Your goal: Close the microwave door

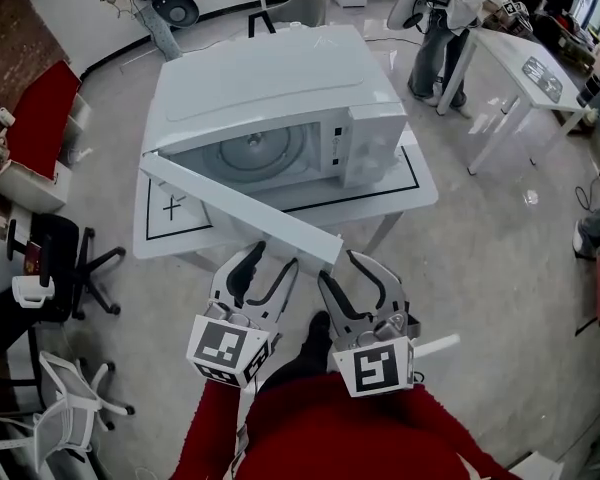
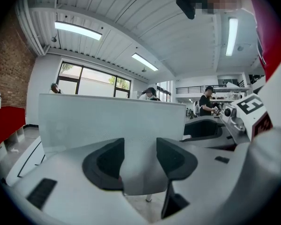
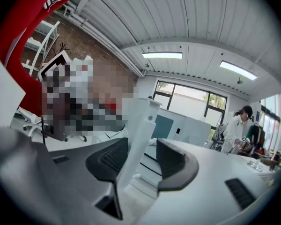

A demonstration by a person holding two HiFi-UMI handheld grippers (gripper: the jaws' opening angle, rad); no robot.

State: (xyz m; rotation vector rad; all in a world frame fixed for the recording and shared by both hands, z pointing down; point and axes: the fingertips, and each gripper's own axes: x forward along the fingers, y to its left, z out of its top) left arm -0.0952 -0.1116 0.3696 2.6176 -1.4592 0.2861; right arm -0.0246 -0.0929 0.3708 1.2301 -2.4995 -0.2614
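Note:
A white microwave (image 1: 270,98) stands on a white table (image 1: 420,183), and its door (image 1: 240,208) is swung wide open toward me. Both grippers hover just in front of the door's free end. My left gripper (image 1: 275,258) is open and faces the flat door panel (image 2: 107,121), which fills the space beyond its jaws (image 2: 140,156). My right gripper (image 1: 338,266) is open too. In the right gripper view the door's end edge (image 3: 138,135) stands between the jaws of the right gripper (image 3: 143,158), close to the left pad, with a gap on the right side.
A black office chair (image 1: 80,268) and a white chair (image 1: 70,398) stand to the left, with a red cabinet (image 1: 40,118) further back. A second white table (image 1: 530,73) and a standing person (image 1: 445,18) are at the far right.

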